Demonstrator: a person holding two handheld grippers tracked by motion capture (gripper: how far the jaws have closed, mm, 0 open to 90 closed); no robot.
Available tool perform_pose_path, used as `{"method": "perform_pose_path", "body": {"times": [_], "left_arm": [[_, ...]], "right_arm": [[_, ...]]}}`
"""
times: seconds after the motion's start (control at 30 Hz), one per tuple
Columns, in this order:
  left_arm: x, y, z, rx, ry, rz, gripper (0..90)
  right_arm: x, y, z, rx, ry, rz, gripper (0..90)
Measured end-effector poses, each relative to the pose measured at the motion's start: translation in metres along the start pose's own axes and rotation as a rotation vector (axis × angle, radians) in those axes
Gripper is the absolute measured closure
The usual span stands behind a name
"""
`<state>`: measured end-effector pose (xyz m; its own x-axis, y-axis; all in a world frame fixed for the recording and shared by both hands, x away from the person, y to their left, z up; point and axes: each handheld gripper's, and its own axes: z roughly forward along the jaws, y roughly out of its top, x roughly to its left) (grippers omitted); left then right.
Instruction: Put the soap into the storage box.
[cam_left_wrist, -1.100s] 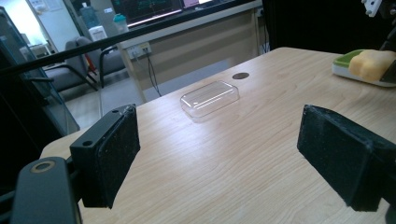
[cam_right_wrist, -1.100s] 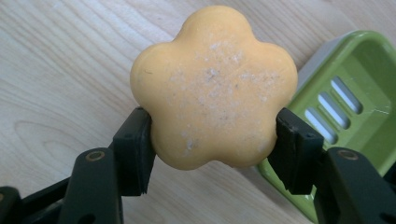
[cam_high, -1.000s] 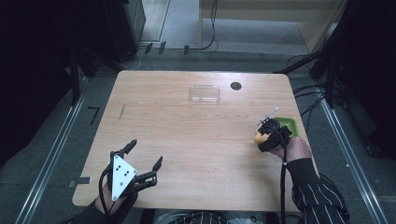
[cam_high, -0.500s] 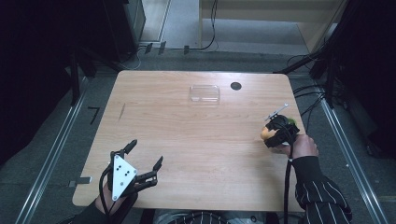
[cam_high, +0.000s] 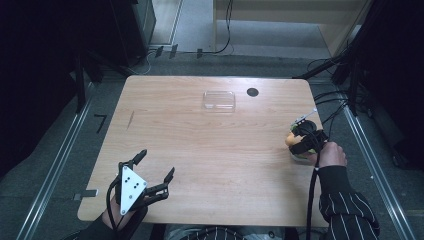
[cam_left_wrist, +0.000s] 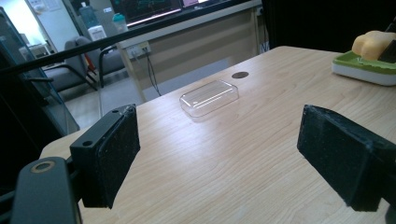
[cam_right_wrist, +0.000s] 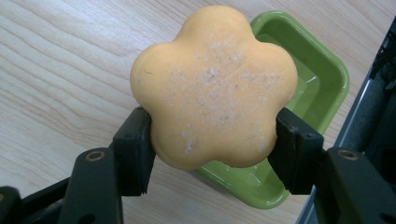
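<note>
Orange flower-shaped soap bar (cam_right_wrist: 212, 86) is pinched betw. the right gripper (cam_right_wrist: 212, 154) pads, now carried clear of the green rectangular soap dish (cam_right_wrist: 308, 84) vs. a sec ago, above the wooden table (cam_high: 210, 150); pick-up judged done. Left gripper (cam_high: 152, 170) is held spread, empty.

Wooden table (cam_high: 200, 150); dark grey floor (cam_high: 45, 170); cables (cam_high: 225, 30); metal rails (cam_high: 60, 155); office chairs (cam_left_wrist: 70, 74); monitor (cam_left_wrist: 144, 9); dim light.
</note>
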<state>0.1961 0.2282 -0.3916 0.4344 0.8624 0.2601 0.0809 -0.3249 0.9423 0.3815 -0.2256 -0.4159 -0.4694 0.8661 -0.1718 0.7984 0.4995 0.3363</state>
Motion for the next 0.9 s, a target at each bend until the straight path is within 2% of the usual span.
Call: {"method": "perform_pose_path", "body": {"times": [0.53,0.9], "left_arm": [[0.0,0.0,0.0,-0.001,0.0,0.0,13.5],[0.0,0.0,0.0,-0.001,0.0,0.0,13.5]], "right_arm": [[-0.023,-0.003,0.003,-0.009,-0.034,0.071,40.2],[-0.034,-0.003,0.007,-0.009,-0.037,0.098,40.2]]}}
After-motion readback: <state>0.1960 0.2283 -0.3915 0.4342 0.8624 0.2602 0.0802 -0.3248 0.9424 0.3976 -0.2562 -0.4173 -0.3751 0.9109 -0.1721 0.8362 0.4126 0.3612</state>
